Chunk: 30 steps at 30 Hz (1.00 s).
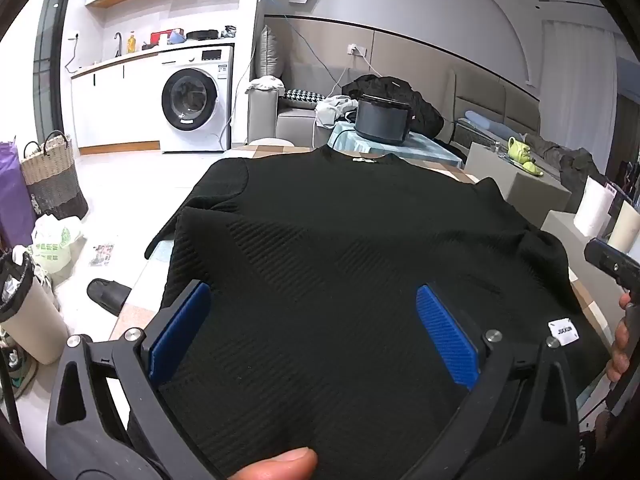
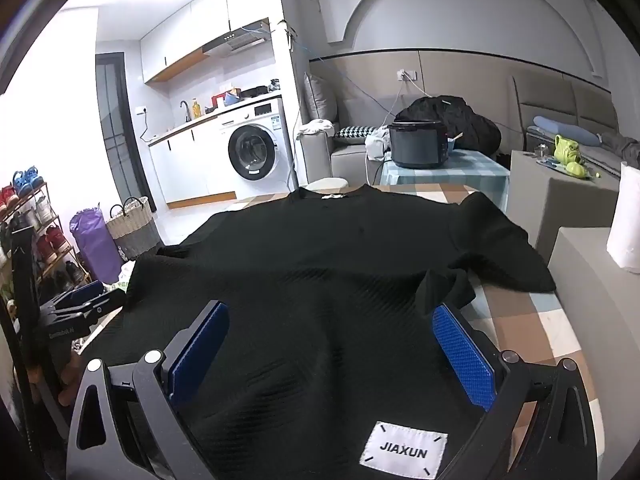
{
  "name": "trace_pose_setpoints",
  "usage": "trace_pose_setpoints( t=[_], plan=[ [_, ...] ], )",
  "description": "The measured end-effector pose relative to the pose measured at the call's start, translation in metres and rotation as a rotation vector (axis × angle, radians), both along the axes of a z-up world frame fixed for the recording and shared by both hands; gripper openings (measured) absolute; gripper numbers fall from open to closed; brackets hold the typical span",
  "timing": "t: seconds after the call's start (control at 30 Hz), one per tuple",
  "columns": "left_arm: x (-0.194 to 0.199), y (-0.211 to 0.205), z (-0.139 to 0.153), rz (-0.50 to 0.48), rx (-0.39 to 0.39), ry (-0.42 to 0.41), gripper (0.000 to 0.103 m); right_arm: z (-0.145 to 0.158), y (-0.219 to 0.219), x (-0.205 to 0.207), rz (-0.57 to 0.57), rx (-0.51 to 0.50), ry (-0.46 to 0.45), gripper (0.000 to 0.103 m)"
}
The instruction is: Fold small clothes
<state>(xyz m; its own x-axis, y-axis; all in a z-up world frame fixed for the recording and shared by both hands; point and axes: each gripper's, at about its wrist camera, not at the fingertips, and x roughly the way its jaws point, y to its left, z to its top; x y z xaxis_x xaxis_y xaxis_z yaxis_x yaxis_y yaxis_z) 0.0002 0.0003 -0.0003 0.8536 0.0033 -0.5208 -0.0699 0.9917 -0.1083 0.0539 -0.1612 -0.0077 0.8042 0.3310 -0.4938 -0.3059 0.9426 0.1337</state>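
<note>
Left wrist view: left gripper [image 1: 312, 328] spread wide over the near hem of one black shirt [image 1: 352, 240], nothing pinched. Same on the right gripper [image 2: 330, 344], agape just above the white label [image 2: 403, 455], gripping nothing. Lies flat on the checked table [image 2: 528, 320], collar far. Risks: pinching a single layer, dragging the whole shirt crooked; bunched right sleeve [image 2: 448, 284] folding in lumpy. Beyond: one cooker [image 2: 418, 144], one washing machine [image 2: 252, 152].
</note>
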Motion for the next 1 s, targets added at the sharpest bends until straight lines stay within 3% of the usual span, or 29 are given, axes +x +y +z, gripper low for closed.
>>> trace_pose_setpoints(
  t=[1.0],
  plan=[
    [-0.007,0.002,0.010,-0.019,0.019,-0.002,0.102,-0.006,-0.008,0.000,-0.062,-0.001,0.017,0.103]
  ],
)
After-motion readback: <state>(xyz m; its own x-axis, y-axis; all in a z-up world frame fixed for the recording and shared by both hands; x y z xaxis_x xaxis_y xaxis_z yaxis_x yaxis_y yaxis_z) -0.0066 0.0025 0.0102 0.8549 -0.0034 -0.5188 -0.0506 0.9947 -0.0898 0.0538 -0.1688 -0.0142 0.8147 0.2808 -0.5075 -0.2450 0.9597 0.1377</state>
